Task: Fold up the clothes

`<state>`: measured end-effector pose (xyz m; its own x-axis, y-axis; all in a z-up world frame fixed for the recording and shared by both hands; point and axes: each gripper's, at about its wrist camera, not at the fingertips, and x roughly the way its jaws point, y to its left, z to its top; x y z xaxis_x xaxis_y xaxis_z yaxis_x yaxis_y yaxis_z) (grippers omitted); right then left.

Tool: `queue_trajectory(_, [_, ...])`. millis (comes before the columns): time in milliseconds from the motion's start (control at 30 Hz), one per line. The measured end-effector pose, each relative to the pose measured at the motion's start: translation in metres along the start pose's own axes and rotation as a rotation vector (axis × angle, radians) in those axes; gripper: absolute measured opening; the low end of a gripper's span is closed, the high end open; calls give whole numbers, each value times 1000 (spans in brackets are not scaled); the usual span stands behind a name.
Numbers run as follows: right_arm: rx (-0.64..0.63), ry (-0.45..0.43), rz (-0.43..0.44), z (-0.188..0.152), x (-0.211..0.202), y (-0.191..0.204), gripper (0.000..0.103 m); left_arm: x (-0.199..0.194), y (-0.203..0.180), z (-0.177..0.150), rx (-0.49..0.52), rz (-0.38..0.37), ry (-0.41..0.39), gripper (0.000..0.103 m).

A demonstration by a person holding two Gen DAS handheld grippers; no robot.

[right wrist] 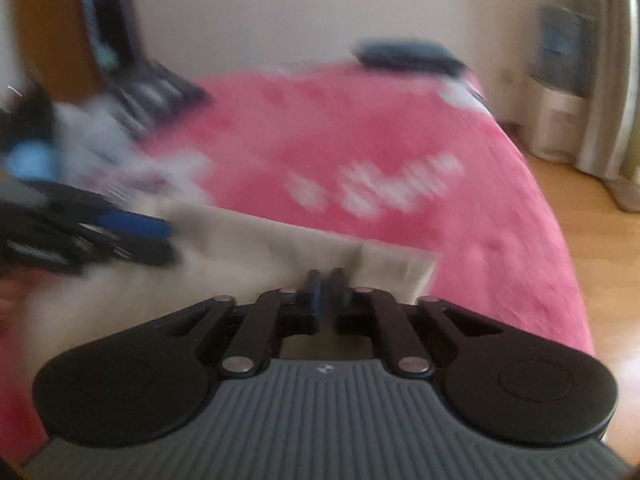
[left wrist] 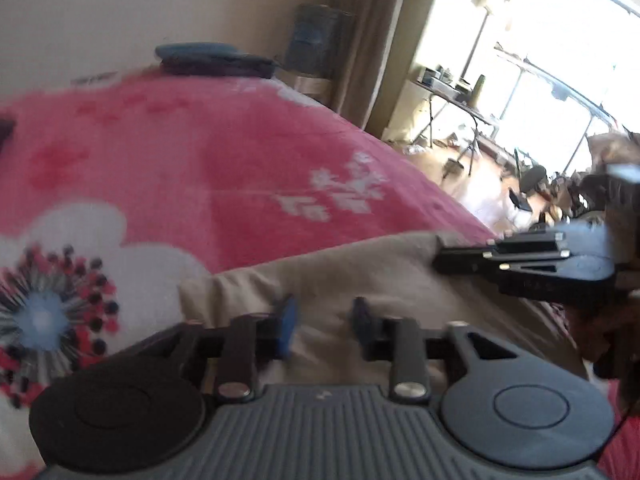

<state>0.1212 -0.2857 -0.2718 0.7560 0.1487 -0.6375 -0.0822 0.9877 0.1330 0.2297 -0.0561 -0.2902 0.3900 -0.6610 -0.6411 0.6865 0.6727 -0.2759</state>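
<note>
A beige garment [left wrist: 360, 272] lies on a pink flowered blanket [left wrist: 200, 160] that covers a bed. My left gripper [left wrist: 324, 318] hovers over the garment's left part. Its fingers stand a little apart, with flat cloth showing in the gap and nothing pinched. My right gripper [left wrist: 438, 258] comes in from the right and is shut at the garment's far right edge. In the right wrist view the garment [right wrist: 260, 248] bunches up at the right gripper [right wrist: 326, 278], whose jaws are closed on a raised fold. The left gripper [right wrist: 168, 240] shows blurred at the left, over the cloth.
A stack of dark folded clothes [left wrist: 212, 58] sits at the bed's far edge. A blurred pile of clothes [right wrist: 100, 128] lies at the far left. The bed drops off on the right to a wooden floor [right wrist: 600, 220]. A white unit [right wrist: 556, 120] stands by the curtain.
</note>
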Motion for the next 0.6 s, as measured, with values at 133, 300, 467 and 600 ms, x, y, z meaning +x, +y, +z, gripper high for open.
queue_trajectory(133, [48, -48, 5, 14, -22, 2, 2, -23, 3, 8, -25, -12, -52, 42])
queue_trajectory(300, [-42, 38, -32, 13, 3, 3, 0, 3, 9, 2, 1, 57, -5, 35])
queue_trajectory(467, [25, -21, -2, 21, -37, -3, 3, -47, 0, 2, 6, 60, -42, 37])
queue_trajectory(600, [-39, -53, 55, 11, -102, 10, 3, -102, -21, -16, 113, -17, -29, 37])
